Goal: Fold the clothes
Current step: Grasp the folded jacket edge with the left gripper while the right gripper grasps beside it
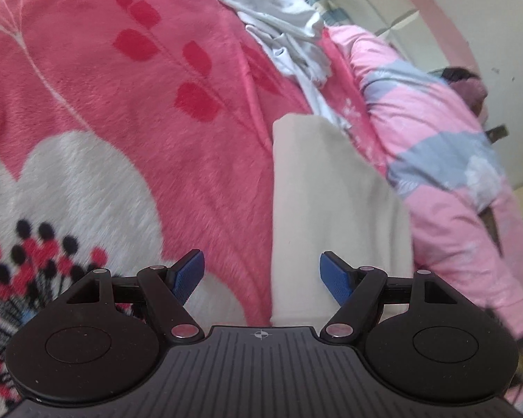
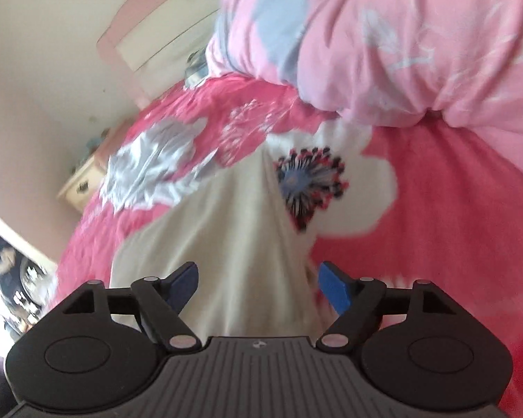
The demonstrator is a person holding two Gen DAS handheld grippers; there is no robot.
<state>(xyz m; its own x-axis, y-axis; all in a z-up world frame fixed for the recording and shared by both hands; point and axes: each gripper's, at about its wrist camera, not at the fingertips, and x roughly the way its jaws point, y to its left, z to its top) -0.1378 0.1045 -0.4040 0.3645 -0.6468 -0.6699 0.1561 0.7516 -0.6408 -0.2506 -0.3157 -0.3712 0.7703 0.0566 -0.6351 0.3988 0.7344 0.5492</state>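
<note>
A cream garment point(image 1: 327, 205) lies flat on a pink fleece blanket point(image 1: 139, 97) with white flowers. In the left wrist view its straight left edge runs up between the blue pads; my left gripper point(image 1: 261, 275) hovers over it, open, with nothing pinched. In the right wrist view the same cream garment point(image 2: 226, 230) spreads under my right gripper point(image 2: 258, 285), whose jaws stand wide apart above the cloth, open and holding nothing. That view is blurred.
A pile of pale blue-white clothes point(image 1: 282, 31) lies at the far side of the blanket. A bunched pink and grey quilt point(image 1: 436, 146) lies to the right, and it fills the top right point(image 2: 401, 41). A bedside cabinet point(image 2: 83, 181) stands by the wall.
</note>
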